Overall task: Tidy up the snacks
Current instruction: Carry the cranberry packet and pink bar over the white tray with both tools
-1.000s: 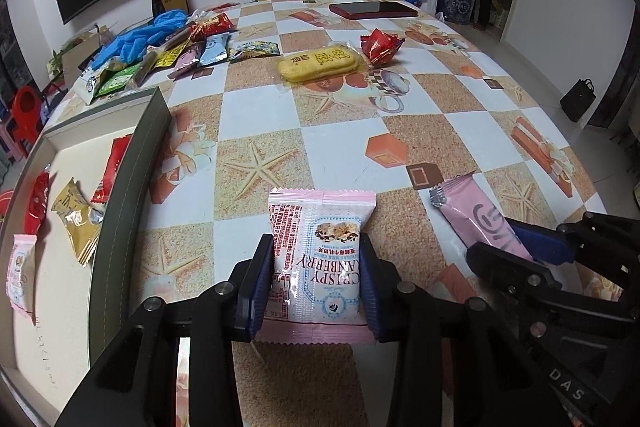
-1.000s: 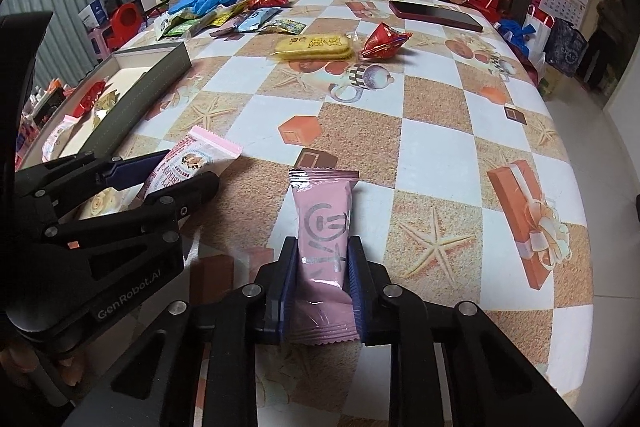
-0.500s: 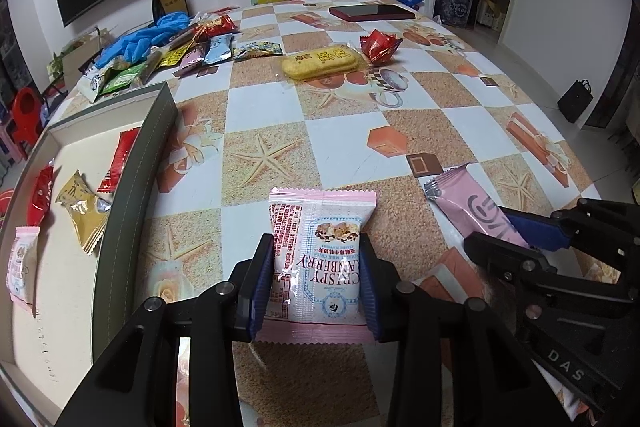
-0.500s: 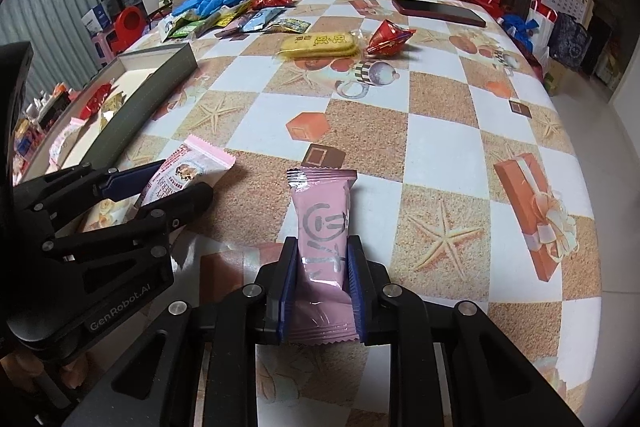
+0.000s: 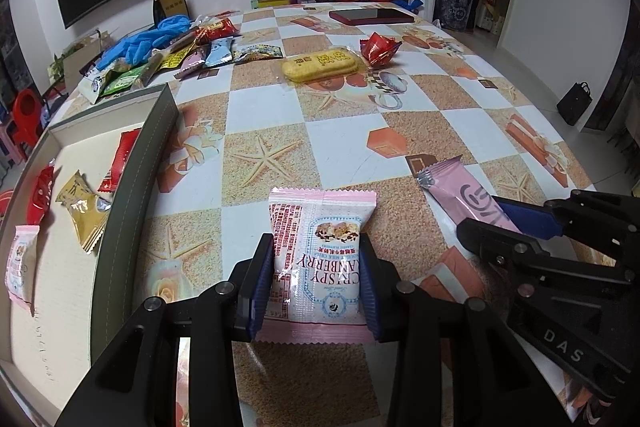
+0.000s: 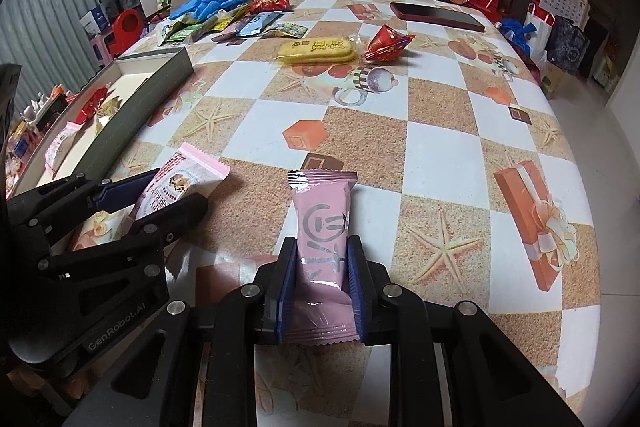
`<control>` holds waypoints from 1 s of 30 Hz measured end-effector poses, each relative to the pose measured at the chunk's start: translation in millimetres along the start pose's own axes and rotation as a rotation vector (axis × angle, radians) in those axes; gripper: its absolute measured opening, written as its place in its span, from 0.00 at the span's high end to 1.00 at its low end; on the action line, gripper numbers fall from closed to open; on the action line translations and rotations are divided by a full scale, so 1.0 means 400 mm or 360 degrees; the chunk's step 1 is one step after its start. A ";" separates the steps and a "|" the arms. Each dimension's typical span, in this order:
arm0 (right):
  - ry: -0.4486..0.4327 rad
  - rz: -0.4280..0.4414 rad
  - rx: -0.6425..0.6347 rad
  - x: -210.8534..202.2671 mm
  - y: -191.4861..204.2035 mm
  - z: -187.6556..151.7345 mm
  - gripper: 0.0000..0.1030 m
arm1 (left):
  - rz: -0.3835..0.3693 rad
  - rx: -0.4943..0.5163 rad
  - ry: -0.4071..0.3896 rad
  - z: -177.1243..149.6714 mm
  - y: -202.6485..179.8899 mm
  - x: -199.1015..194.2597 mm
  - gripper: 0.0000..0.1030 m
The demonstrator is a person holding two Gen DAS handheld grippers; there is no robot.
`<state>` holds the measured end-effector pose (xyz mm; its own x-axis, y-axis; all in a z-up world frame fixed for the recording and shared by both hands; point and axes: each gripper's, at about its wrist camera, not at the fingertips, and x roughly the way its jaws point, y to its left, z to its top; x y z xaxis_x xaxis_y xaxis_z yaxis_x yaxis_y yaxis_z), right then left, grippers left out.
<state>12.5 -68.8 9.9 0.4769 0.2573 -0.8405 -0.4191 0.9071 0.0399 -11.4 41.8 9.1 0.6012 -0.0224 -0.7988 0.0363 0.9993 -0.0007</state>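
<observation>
Gripping white-pink crispy cranberry packet [image 5: 320,259] left, pink foil bar [image 6: 322,247] right, you are aiming both over the grey-walled tray [image 5: 132,187] rim.

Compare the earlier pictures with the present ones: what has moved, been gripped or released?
Nothing visibly changed. The left gripper stays shut on the cranberry snack packet, the right gripper on the pink snack bar; the snacks in the tray lie as before.
</observation>
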 end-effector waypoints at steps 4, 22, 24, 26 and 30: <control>0.0004 -0.0014 -0.0032 0.003 0.009 0.005 0.75 | -0.0003 0.0011 0.0002 0.001 -0.001 -0.001 0.59; -0.0099 0.0371 0.0194 -0.095 0.017 0.013 0.76 | -0.0040 -0.0099 0.0016 -0.002 0.062 -0.114 0.59; -0.0121 0.0386 0.0175 -0.106 0.036 0.022 0.76 | -0.0004 -0.0125 0.0017 -0.003 0.089 -0.132 0.59; -0.0130 0.0405 0.0150 -0.113 0.057 0.032 0.76 | 0.0032 -0.0148 0.0026 -0.007 0.116 -0.145 0.60; -0.0137 0.0455 0.0069 -0.123 0.118 0.049 0.76 | 0.0107 -0.0206 0.0052 -0.023 0.175 -0.168 0.59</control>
<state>-15.8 -32.2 63.7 0.4087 0.5300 -0.7430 -0.5135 0.8065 0.2929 -56.7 113.4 57.4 0.5724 0.0438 -0.8188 -0.1077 0.9939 -0.0222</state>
